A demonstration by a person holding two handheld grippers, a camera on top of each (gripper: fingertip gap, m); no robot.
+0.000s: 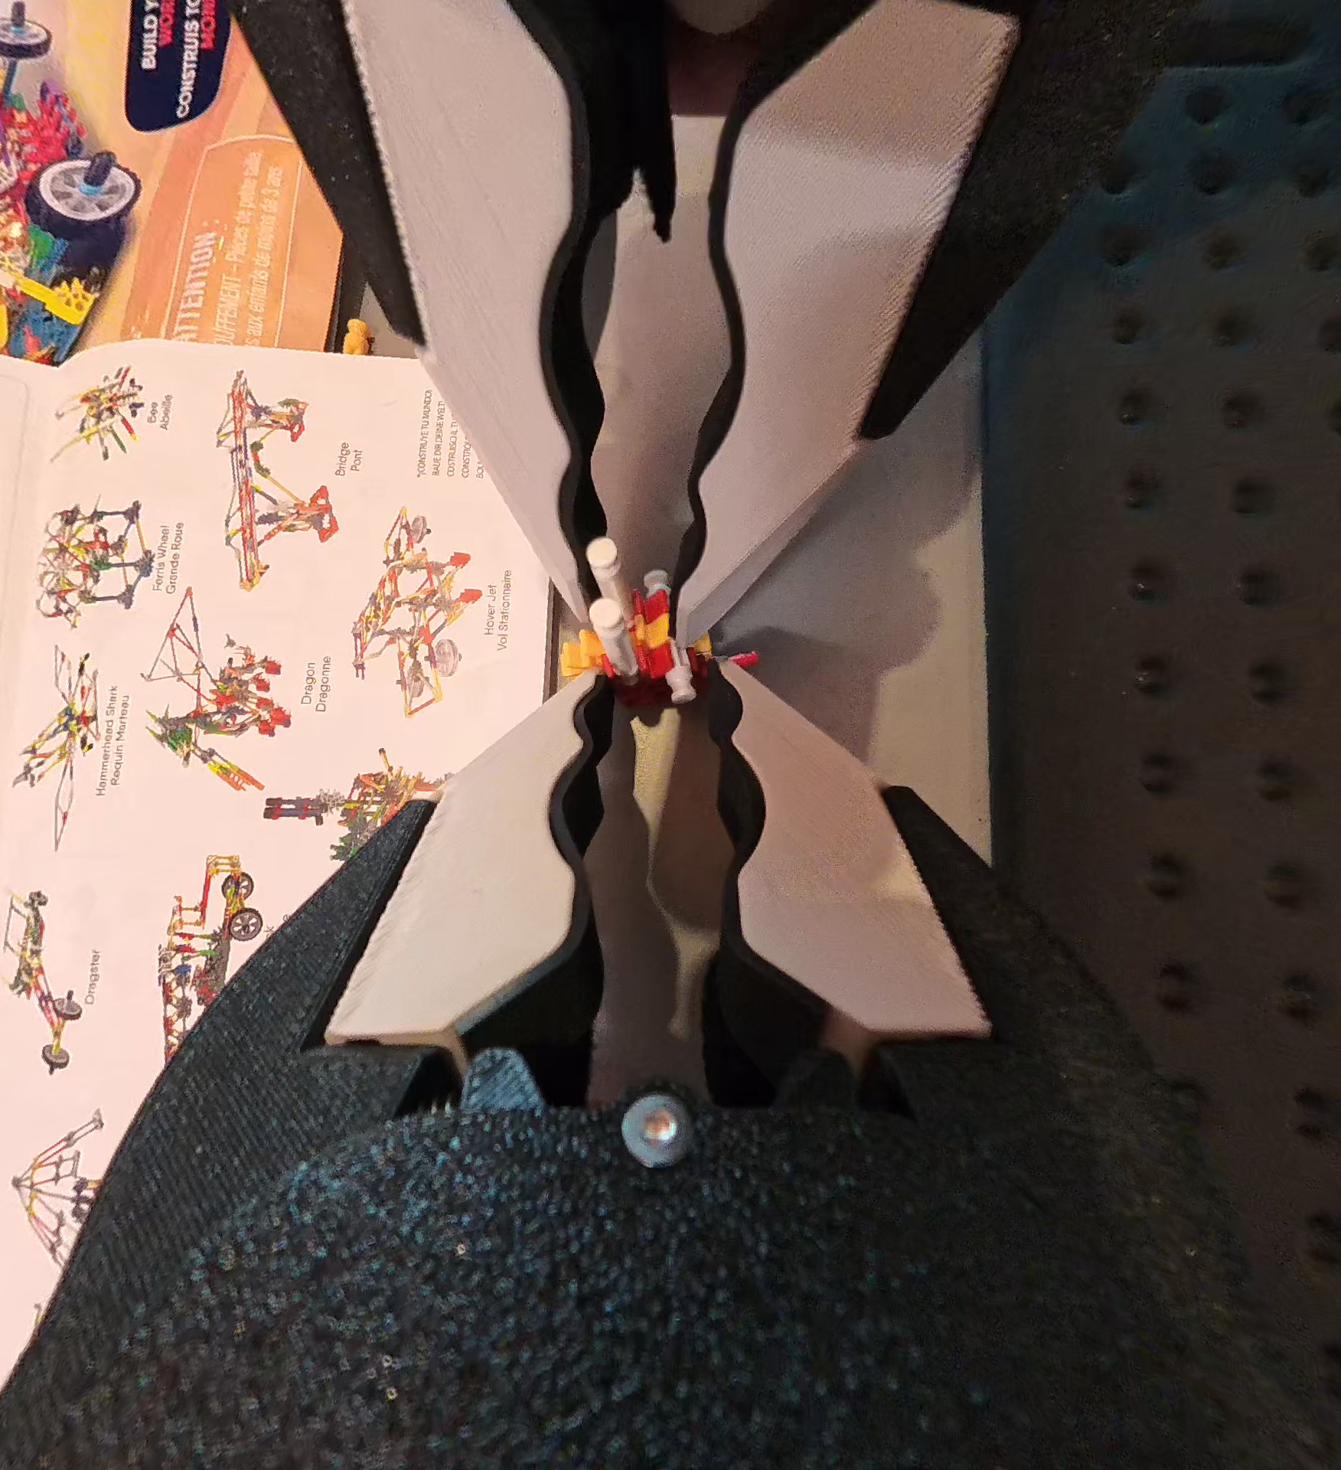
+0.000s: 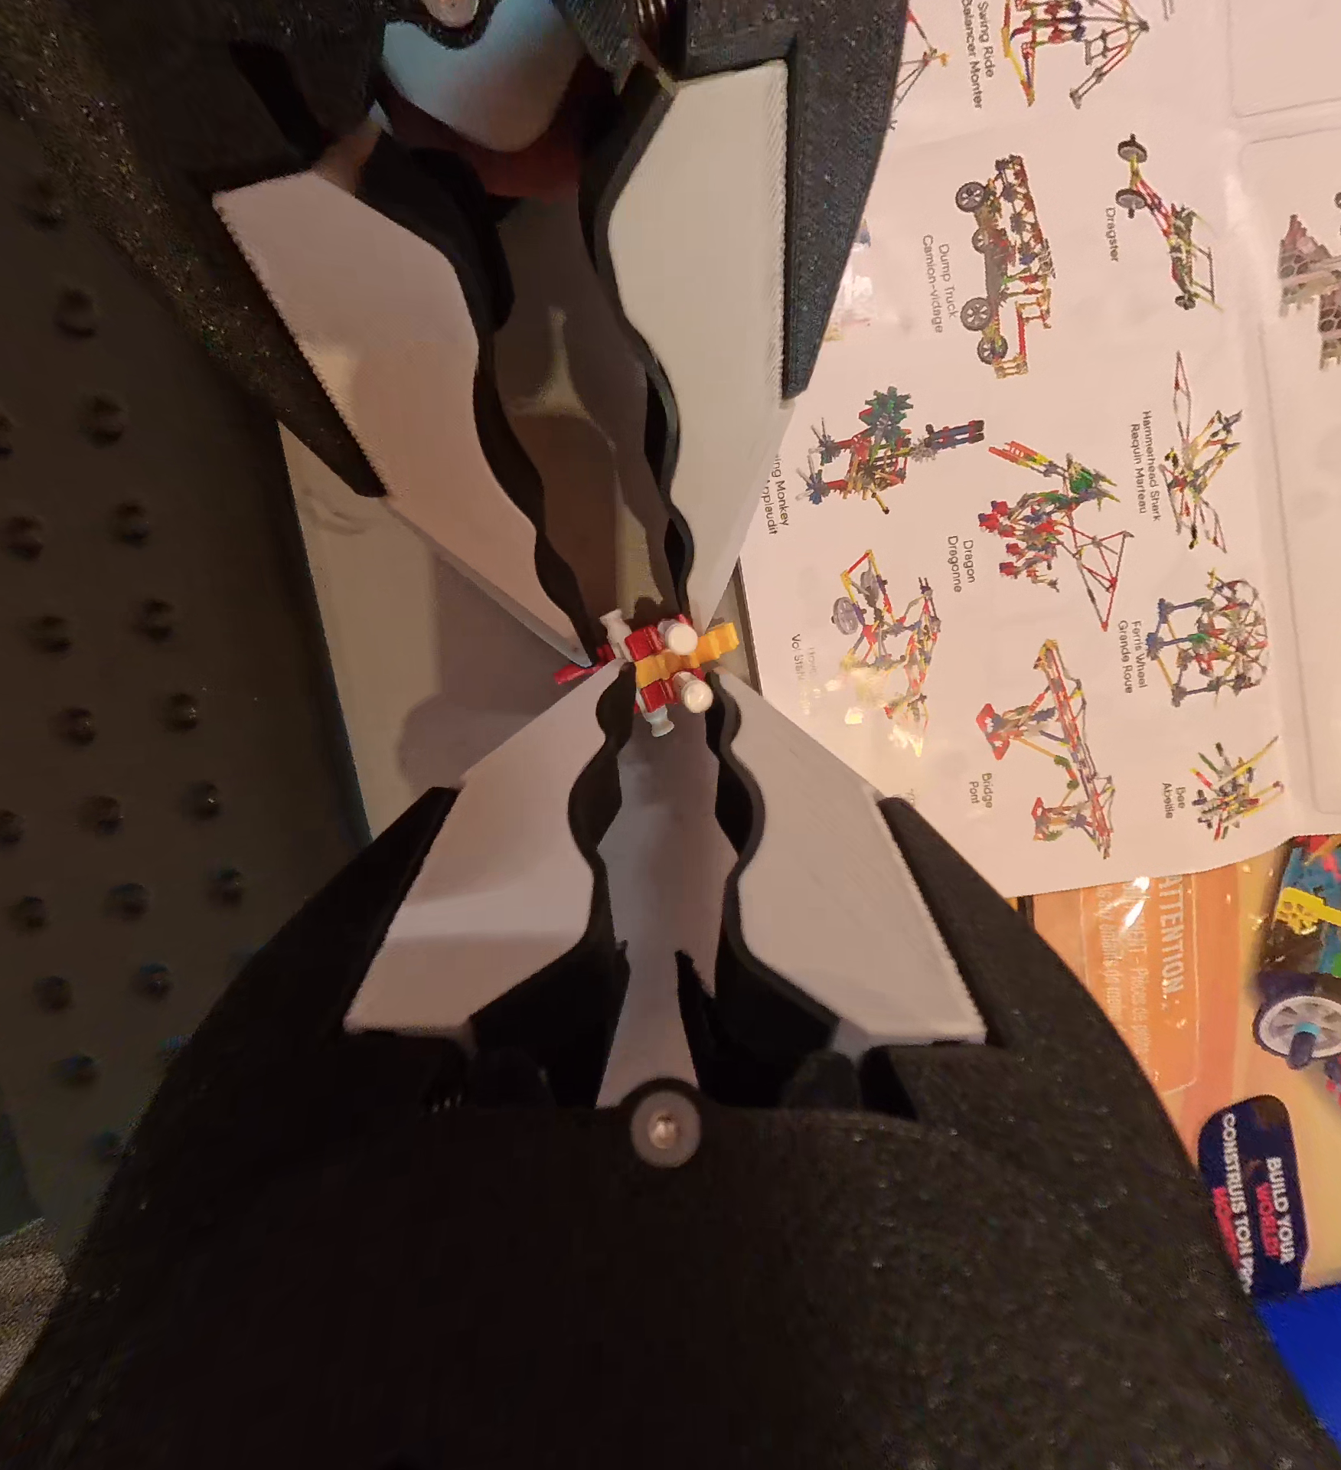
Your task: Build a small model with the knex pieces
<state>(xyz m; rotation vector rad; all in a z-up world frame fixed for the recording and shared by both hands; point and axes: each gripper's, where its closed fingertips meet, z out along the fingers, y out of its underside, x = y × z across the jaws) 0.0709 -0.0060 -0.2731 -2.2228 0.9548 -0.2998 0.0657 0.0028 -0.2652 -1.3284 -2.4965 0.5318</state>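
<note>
A small assembly of red and yellow connectors with short white rods (image 1: 646,646) hangs between the two grippers, which meet tip to tip. My left gripper (image 1: 655,688) comes in from the bottom of the left wrist view, its jaws closed on the lower side of the assembly. The right gripper (image 1: 629,616) comes from the top and pinches the upper side. In the right wrist view the same assembly (image 2: 663,662) sits at my right gripper (image 2: 669,690), with the left gripper (image 2: 643,636) opposite. A thin red rod (image 2: 572,672) sticks out sideways.
A white instruction sheet with pictures of models (image 1: 214,636) (image 2: 1049,517) lies beside the grippers. A printed toy box (image 1: 174,199) (image 2: 1208,994) lies past it. A dark dimpled mat (image 1: 1208,636) (image 2: 95,557) covers the other side. A small yellow piece (image 1: 357,338) lies by the box. My two grippers' fingertips are within a few centimetres of each other.
</note>
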